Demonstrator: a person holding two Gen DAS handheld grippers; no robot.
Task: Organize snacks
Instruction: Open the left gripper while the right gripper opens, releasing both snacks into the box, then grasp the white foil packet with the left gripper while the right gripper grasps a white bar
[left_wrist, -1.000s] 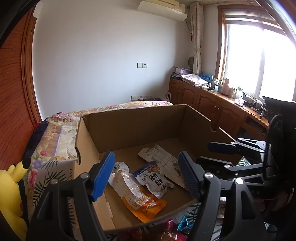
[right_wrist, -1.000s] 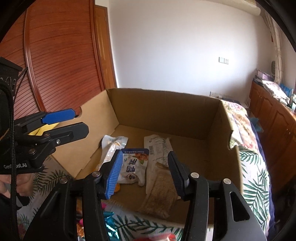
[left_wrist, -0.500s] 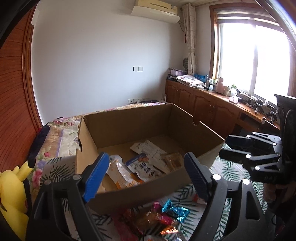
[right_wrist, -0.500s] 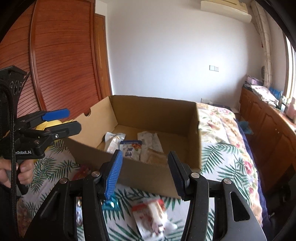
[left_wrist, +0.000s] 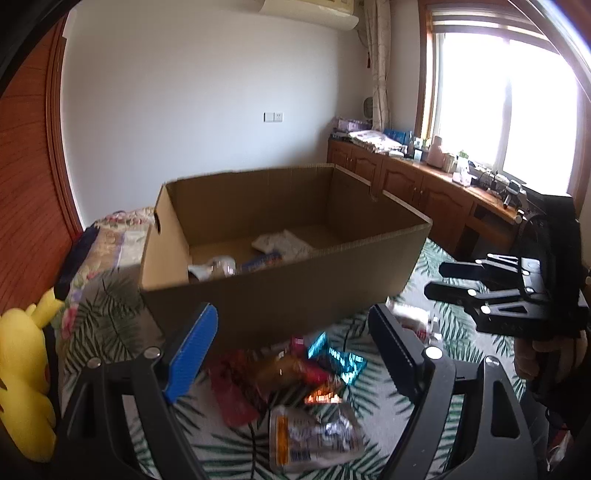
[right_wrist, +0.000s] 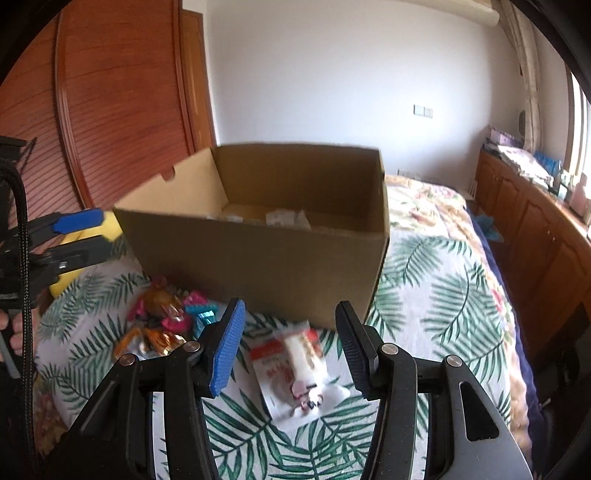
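Observation:
An open cardboard box (left_wrist: 280, 295) (right_wrist: 258, 258) stands on the leaf-print bedspread and holds a few snack packets (left_wrist: 280, 243). A pile of loose snacks (left_wrist: 291, 373) (right_wrist: 162, 314) lies in front of the box. A silver and orange packet (left_wrist: 314, 439) lies nearest. A white and red packet (right_wrist: 295, 369) lies apart to the right. My left gripper (left_wrist: 291, 350) is open and empty above the pile. My right gripper (right_wrist: 291, 343) is open and empty above the white and red packet.
A yellow plush toy (left_wrist: 22, 373) sits at the left. Wooden cabinets (left_wrist: 424, 195) run along the window wall on the right. A wooden wardrobe (right_wrist: 110, 110) stands on the left. The bed (right_wrist: 443, 288) reaches beyond the box.
Both grippers have pulled back and away from the box. The view went from looking into the box to looking at its front wall and the snacks on the bedspread.

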